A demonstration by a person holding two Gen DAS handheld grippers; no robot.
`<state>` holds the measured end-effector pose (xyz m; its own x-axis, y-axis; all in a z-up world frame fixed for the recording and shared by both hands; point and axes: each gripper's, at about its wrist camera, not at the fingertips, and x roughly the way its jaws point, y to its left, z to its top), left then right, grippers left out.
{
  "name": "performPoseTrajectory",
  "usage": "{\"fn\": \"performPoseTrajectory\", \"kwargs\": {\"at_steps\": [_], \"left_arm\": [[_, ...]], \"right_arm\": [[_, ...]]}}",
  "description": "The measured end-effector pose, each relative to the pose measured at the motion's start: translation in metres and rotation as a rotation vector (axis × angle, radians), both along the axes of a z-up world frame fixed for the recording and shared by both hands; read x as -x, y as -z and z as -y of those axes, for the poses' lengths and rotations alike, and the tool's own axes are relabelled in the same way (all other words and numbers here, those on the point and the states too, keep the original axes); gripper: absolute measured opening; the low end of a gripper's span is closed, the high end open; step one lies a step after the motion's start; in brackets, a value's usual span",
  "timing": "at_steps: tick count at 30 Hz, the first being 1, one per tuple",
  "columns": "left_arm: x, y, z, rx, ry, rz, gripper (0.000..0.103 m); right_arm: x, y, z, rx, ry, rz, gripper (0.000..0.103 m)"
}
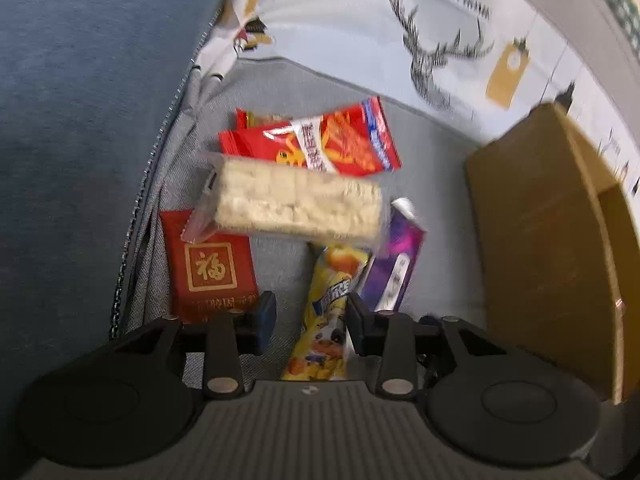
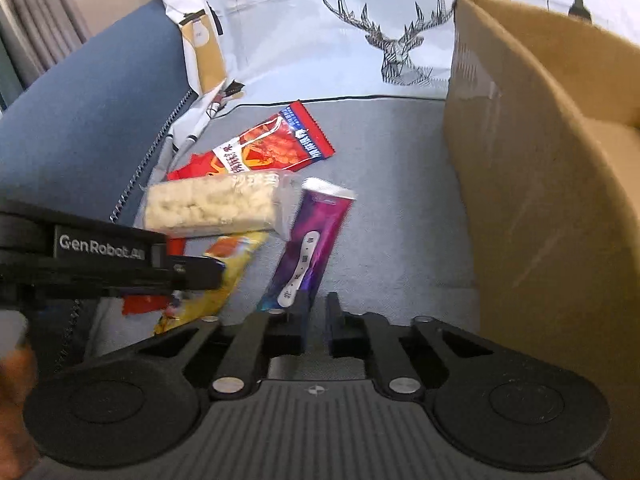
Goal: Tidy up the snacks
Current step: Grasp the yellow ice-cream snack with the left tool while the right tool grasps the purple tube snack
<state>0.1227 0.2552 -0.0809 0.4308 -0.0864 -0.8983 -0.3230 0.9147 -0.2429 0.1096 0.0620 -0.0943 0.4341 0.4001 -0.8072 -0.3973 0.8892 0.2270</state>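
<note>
Left wrist view: the left gripper [image 1: 308,320] points down at a grey fabric surface [image 1: 432,184], its jaws apart with nothing pressed between the pads. The long yellow snack wrapper with cartoon print [image 1: 326,312] runs through the gap, close to the right-hand jaw; whether it touches a pad cannot be told. Ahead of the jaws lies a pale puffed-rice bar in a clear wrapper [image 1: 298,204], crosswise. Beyond it sits a red foil snack packet with orange food print [image 1: 340,140]. Left of the jaws is a dark red packet with a gold square emblem [image 1: 210,272]; right of them a purple snack packet with a white strip [image 1: 394,268]. Further right stands an open brown cardboard box [image 1: 540,248].

Right wrist view: the right gripper [image 2: 317,316] has its jaws close together, a narrow gap left, and nothing visibly clamped. The purple snack packet [image 2: 312,240] lies just ahead, its near end passing behind the left-hand jaw; contact cannot be told. The left gripper [image 2: 192,272] reaches in from the left over the yellow wrapper [image 2: 224,276]. The puffed-rice bar [image 2: 212,204] and red foil packet [image 2: 276,140] lie ahead to the left, the cardboard box [image 2: 540,200] to the right. A pale cloth printed with a stag's head [image 2: 304,40] lies beyond.
</note>
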Motion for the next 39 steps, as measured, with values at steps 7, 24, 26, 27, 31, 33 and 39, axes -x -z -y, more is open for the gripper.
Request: {"fn": "performPoseTrajectory", "kwargs": {"at_steps": [7, 24, 26, 27, 31, 33, 39], "left_arm": [[-0.001, 0.005, 0.002, -0.021, 0.026, -0.015, 0.036], [0.005, -0.007, -0.005, 0.03, 0.002, 0.009, 0.011], [0.003, -0.003, -0.003, 0.024, 0.011, -0.014, 0.012], [0.002, -0.001, -0.002, 0.02, 0.014, -0.023, 0.012], [0.002, -0.001, -0.004, 0.022, 0.007, -0.021, 0.021], [0.002, -0.001, -0.006, 0.022, 0.006, -0.024, 0.022], [0.003, 0.0, -0.005, 0.02, 0.01, -0.026, 0.023]], "right_arm": [[0.005, 0.007, -0.015, -0.002, -0.073, 0.012, 0.048], [0.009, -0.015, -0.016, 0.048, -0.088, 0.042, 0.0], [0.007, -0.016, -0.014, 0.057, -0.075, 0.035, 0.0], [0.006, -0.015, -0.012, 0.064, -0.061, 0.029, 0.0], [0.001, -0.011, -0.008, 0.014, -0.034, 0.005, 0.012], [0.001, -0.008, -0.009, -0.024, -0.043, -0.002, 0.036], [0.009, 0.006, -0.022, 0.006, -0.09, -0.003, 0.054]]}}
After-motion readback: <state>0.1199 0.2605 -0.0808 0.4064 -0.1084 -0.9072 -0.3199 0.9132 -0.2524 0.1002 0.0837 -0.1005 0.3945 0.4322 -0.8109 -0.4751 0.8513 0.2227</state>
